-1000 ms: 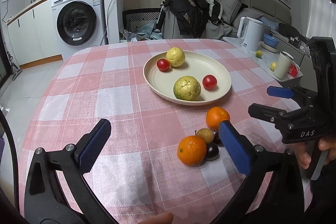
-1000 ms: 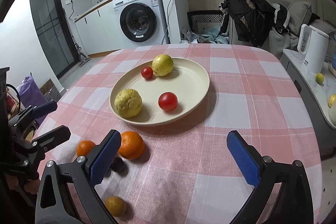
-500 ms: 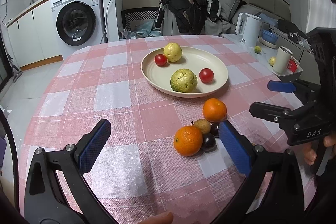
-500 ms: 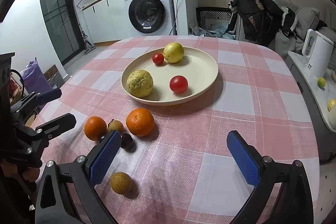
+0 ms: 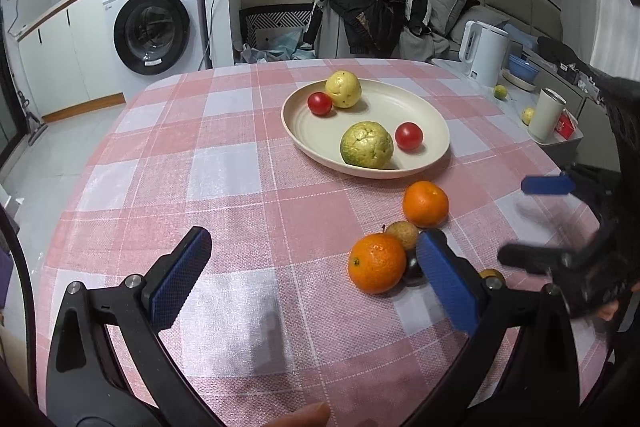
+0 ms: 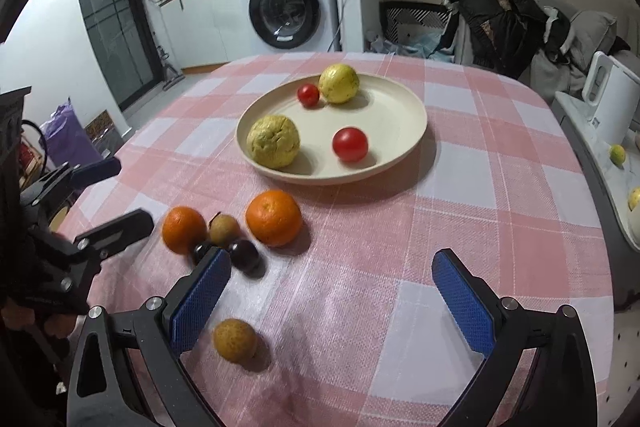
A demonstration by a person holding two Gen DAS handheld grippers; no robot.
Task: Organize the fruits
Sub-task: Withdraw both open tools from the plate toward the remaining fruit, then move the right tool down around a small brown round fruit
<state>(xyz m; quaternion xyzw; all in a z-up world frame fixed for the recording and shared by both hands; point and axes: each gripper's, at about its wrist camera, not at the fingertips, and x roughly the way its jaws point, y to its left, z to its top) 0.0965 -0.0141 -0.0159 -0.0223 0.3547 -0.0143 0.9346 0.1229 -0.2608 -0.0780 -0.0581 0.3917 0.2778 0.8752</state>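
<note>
Approaching loose fruit, nothing gripped yet. Left gripper (image 5: 316, 275) and right gripper (image 6: 340, 291): jaws spread, empty. Oranges (image 6: 274, 217), small fruits at 6 o'clock of plate (image 6: 416, 111). Next: probably close on one fruit, transfer to plate.

The table (image 6: 500, 187) wears a pink-and-white checked cloth (image 5: 224, 167); a cream plate (image 6: 404, 107) sits toward its far middle; nearer, on the bare cloth, lies a small cluster of loose fruit: an orange (image 6: 274, 218) just before the plate's near rim, a second orange (image 6: 184, 229) to its left, a small brown fruit (image 6: 224, 230) between the two, and two dark round fruits (image 6: 244, 255) touching just in front of it, one largely hidden; a second brown fruit (image 6: 235, 340) lies apart, nearest of all; the right part of the cloth is bare.
</note>
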